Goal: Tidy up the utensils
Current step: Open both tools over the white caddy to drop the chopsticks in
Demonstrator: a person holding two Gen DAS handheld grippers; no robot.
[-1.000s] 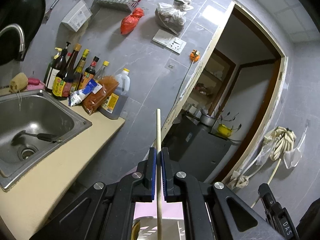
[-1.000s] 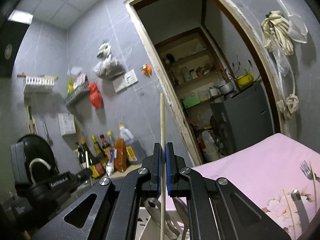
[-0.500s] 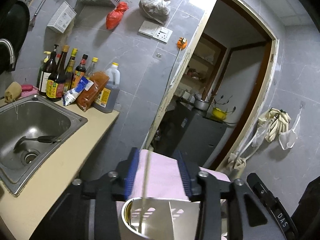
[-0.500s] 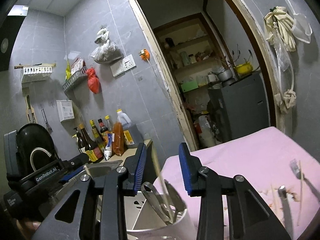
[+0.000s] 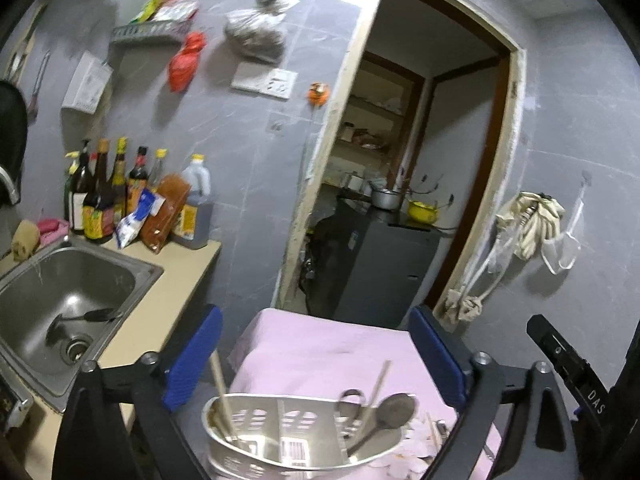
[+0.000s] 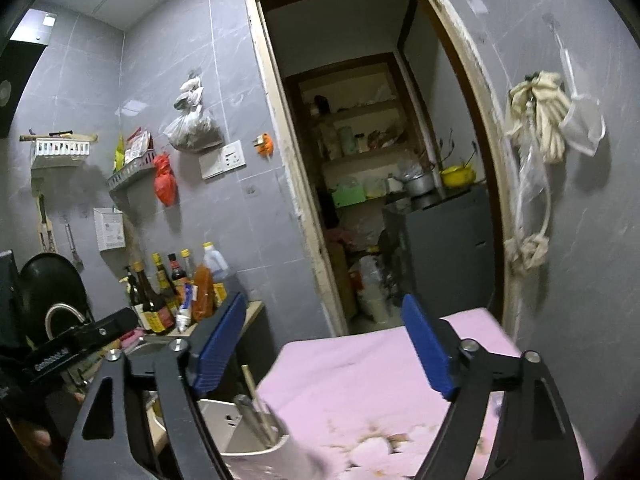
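Observation:
A white slotted utensil holder [image 5: 280, 436] stands on the pink floral cloth [image 5: 328, 356], below my left gripper [image 5: 316, 356], which is wide open and empty. One chopstick [image 5: 221, 388] leans in its left compartment. Another chopstick [image 5: 379, 380], scissors [image 5: 352, 400] and a dark spoon [image 5: 390, 414] stand in the right one. My right gripper [image 6: 324, 344] is wide open and empty above the cloth [image 6: 380, 392]; the holder [image 6: 244, 436] with a chopstick [image 6: 256, 400] shows at lower left in the right wrist view.
A steel sink [image 5: 60, 300] with a ladle in it sits in the beige counter [image 5: 176, 276] on the left, with sauce bottles [image 5: 116, 196] behind it. An open doorway [image 5: 400, 184] with a dark cabinet [image 5: 380, 268] lies ahead. Rags [image 5: 532, 224] hang on the right wall.
Both grippers held a chopstick upright a second ago. Both opened and let them drop into the holder, then opened wider and pulled back.

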